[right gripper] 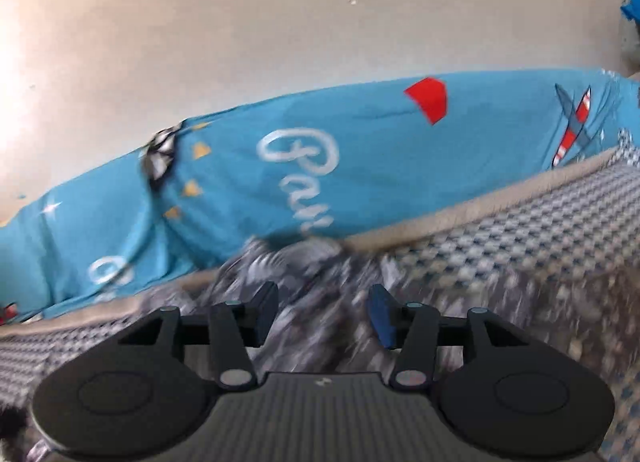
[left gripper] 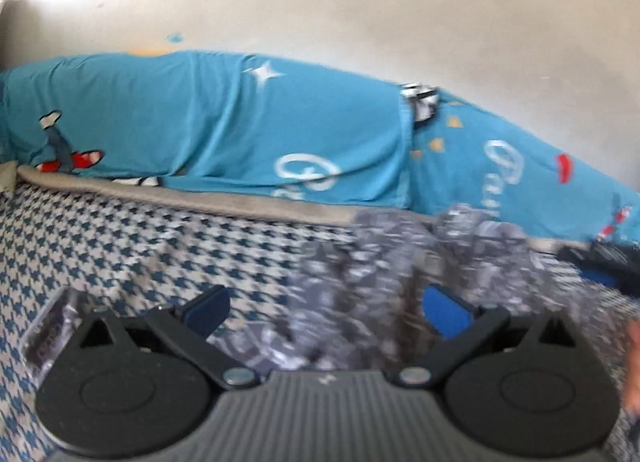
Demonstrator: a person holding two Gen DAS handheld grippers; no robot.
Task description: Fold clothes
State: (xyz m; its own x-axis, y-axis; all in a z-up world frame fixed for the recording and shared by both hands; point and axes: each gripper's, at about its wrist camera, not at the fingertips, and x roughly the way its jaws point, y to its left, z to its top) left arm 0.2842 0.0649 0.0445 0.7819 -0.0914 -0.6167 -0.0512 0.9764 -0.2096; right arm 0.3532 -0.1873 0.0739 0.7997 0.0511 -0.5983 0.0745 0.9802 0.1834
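Note:
A grey and white patterned garment (left gripper: 380, 282) lies crumpled and blurred on the houndstooth bedcover (left gripper: 120, 238). My left gripper (left gripper: 326, 310) stands open wide above the garment's left part; its blue pads do not press on the cloth. In the right wrist view the same garment (right gripper: 312, 266) spreads under and ahead of my right gripper (right gripper: 324, 314), which is open with a clear gap between its pads. A dark, blue-tipped shape at the far right of the left wrist view may be that right gripper (left gripper: 596, 262).
A turquoise printed quilt (left gripper: 208, 122) (right gripper: 360, 158) is rolled along the pale wall (left gripper: 360, 2) behind the bedcover (right gripper: 520, 222). A clear plastic packet (left gripper: 52, 326) lies at the left. Part of a hand (left gripper: 632, 362) shows at the right edge.

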